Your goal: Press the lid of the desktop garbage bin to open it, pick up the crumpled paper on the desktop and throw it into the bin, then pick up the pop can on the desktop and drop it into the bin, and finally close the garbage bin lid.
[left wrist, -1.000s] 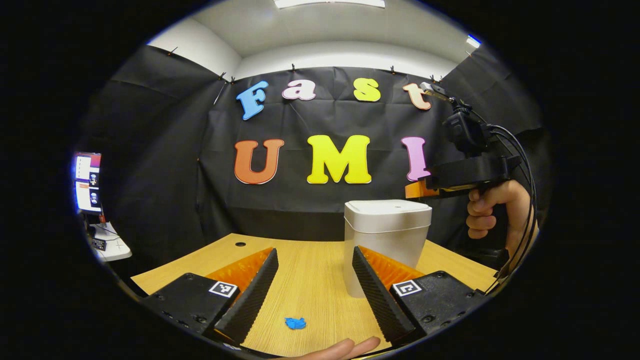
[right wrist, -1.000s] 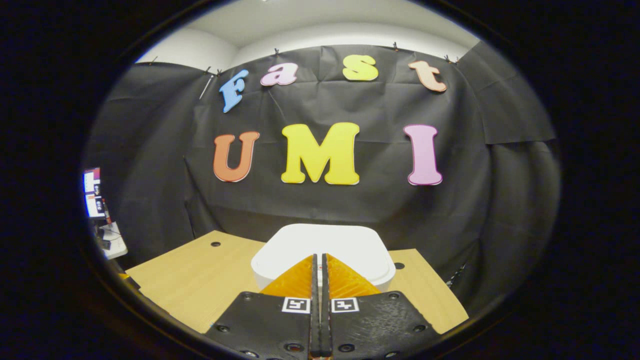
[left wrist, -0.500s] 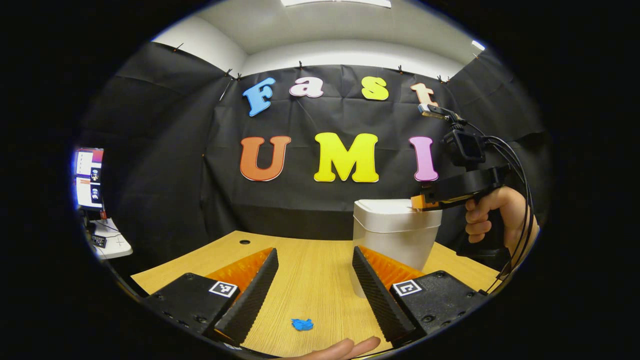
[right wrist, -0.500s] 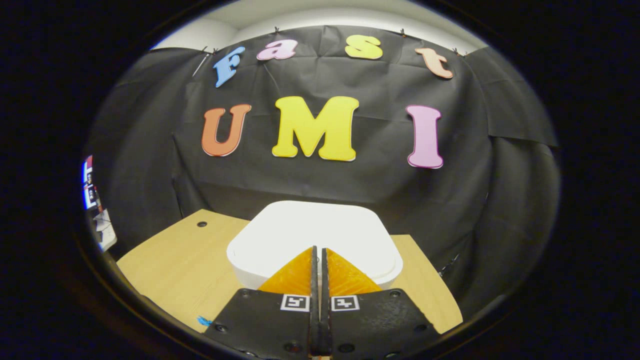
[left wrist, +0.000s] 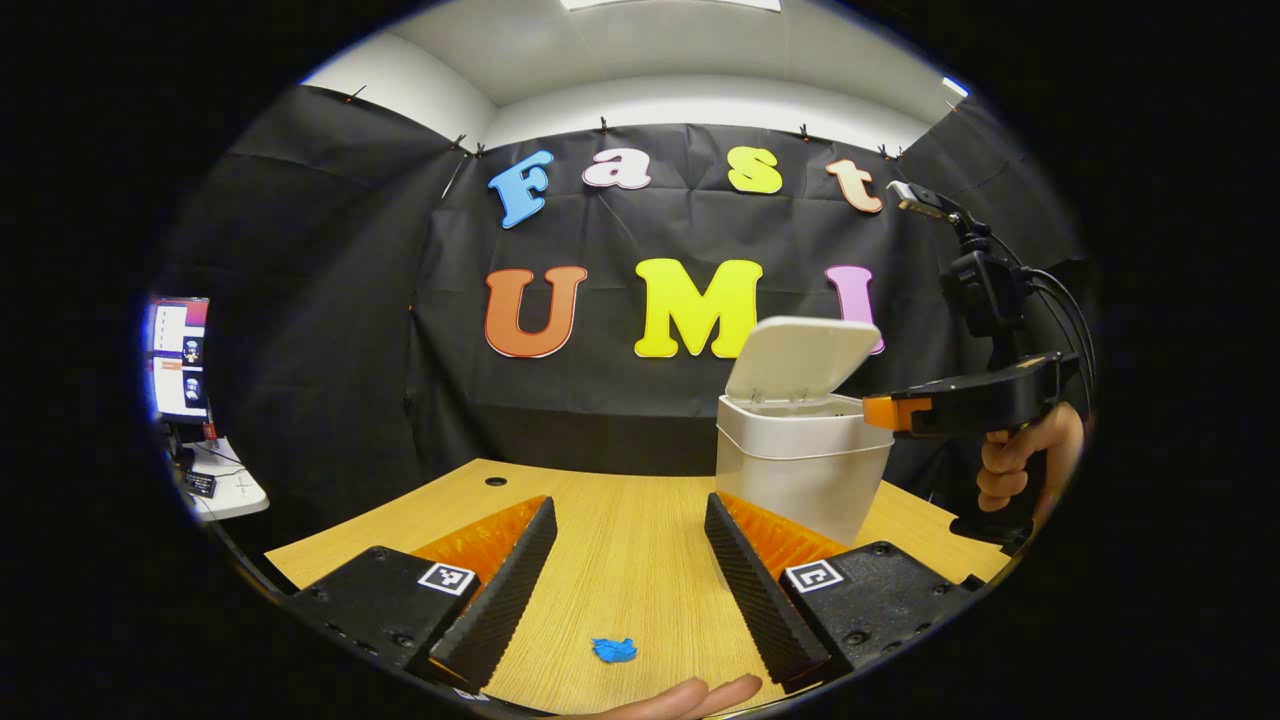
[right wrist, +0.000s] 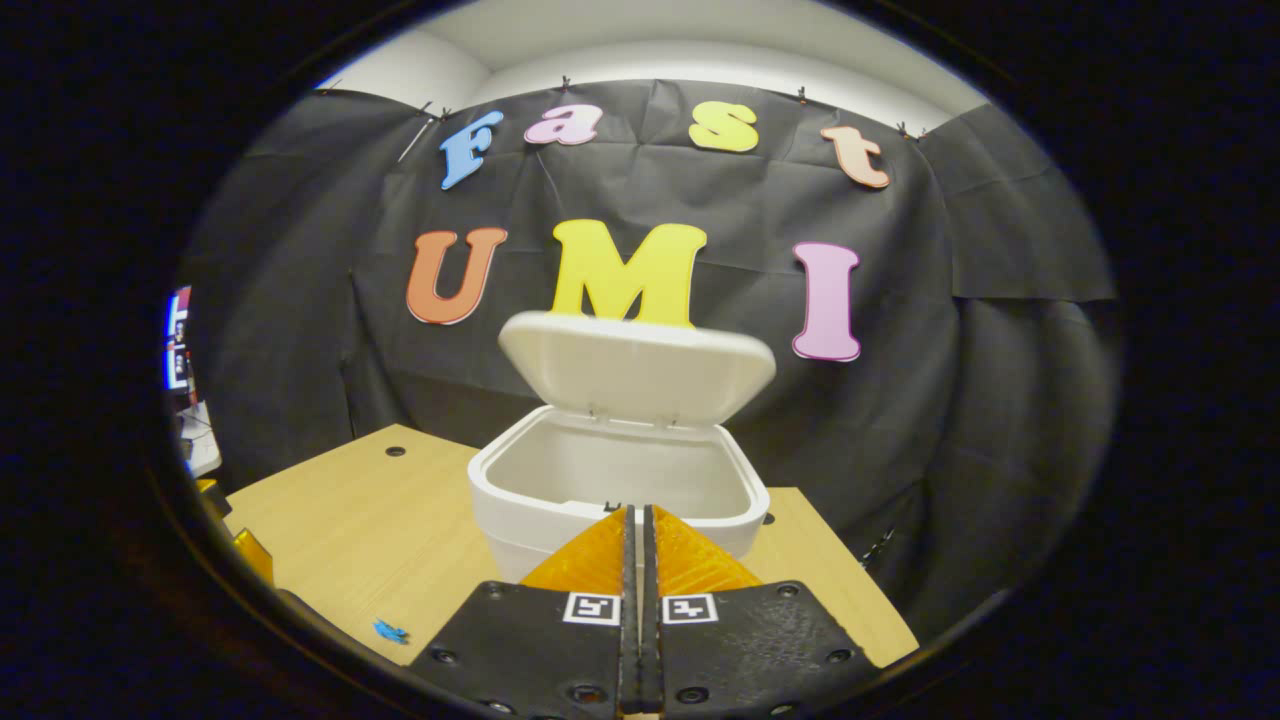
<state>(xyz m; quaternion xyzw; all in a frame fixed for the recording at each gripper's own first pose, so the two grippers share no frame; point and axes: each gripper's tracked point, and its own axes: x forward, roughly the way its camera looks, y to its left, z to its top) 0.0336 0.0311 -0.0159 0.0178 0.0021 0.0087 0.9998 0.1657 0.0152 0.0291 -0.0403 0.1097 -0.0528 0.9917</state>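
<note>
The white desktop bin (left wrist: 800, 480) stands on the wooden table (left wrist: 620, 560) with its lid (left wrist: 805, 358) tilted up and open. In the right gripper view the bin's rim (right wrist: 500, 480) shows an empty inside, and the lid (right wrist: 635, 365) leans back behind it. My right gripper (right wrist: 636, 512) is shut with nothing in it, just in front of the rim; the left gripper view has my right gripper (left wrist: 868, 412) beside the rim, held by a hand (left wrist: 1010, 460). My left gripper (left wrist: 630, 505) is open over the table. A small blue crumpled scrap (left wrist: 613, 650) lies between its fingers' bases.
A monitor (left wrist: 178, 360) and a small white stand are off the table's left side. A cable hole (left wrist: 496, 481) sits near the table's far left corner. A fingertip (left wrist: 690, 697) shows at the bottom edge. The blue scrap (right wrist: 390, 631) lies near the table's front.
The right gripper came down onto the shut lid, then drew back and up. The lid has sprung open. The left gripper has barely moved.
</note>
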